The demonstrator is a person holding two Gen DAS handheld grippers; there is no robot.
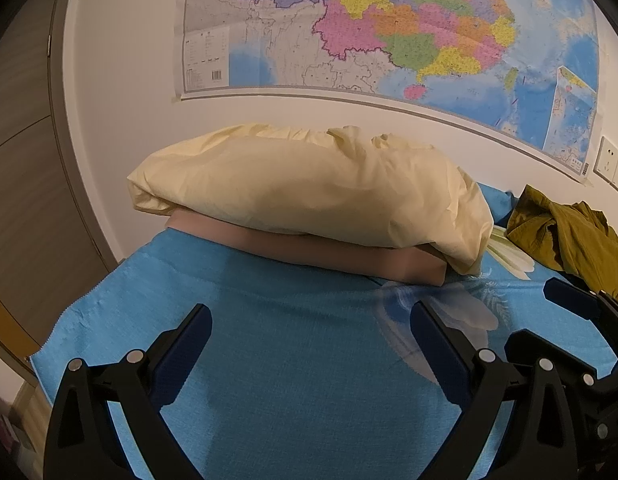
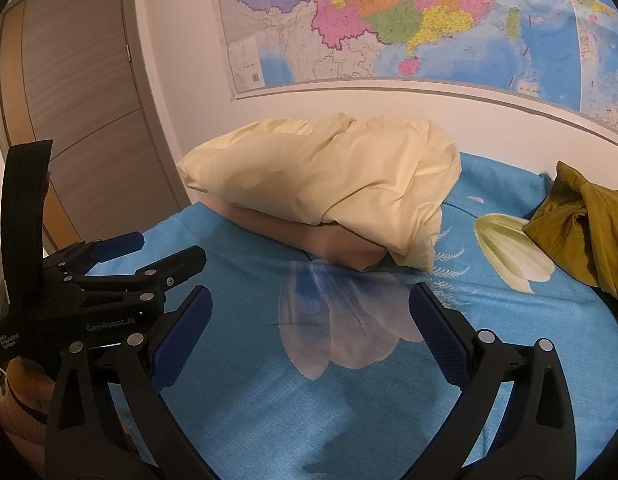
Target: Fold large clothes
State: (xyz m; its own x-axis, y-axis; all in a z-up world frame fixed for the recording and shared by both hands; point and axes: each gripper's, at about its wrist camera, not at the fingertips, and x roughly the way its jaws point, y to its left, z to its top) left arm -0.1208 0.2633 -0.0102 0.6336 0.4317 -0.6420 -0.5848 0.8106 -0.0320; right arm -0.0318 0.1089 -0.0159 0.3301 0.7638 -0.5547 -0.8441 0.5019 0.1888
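An olive-green garment (image 1: 569,236) lies crumpled on the blue bed sheet (image 1: 293,360) at the far right; it also shows in the right wrist view (image 2: 589,220). My left gripper (image 1: 311,320) is open and empty above the sheet, well left of the garment. My right gripper (image 2: 309,308) is open and empty over a white flower print. The left gripper (image 2: 165,250) shows at the left of the right wrist view, the right gripper (image 1: 569,304) at the right of the left wrist view. Neither touches the garment.
A pale yellow pillow (image 1: 309,188) rests on a beige pillow (image 1: 349,260) at the head of the bed, against a white wall with a large map (image 1: 389,32). A wooden door (image 2: 81,120) stands left. Wall sockets (image 1: 613,164) are at the right.
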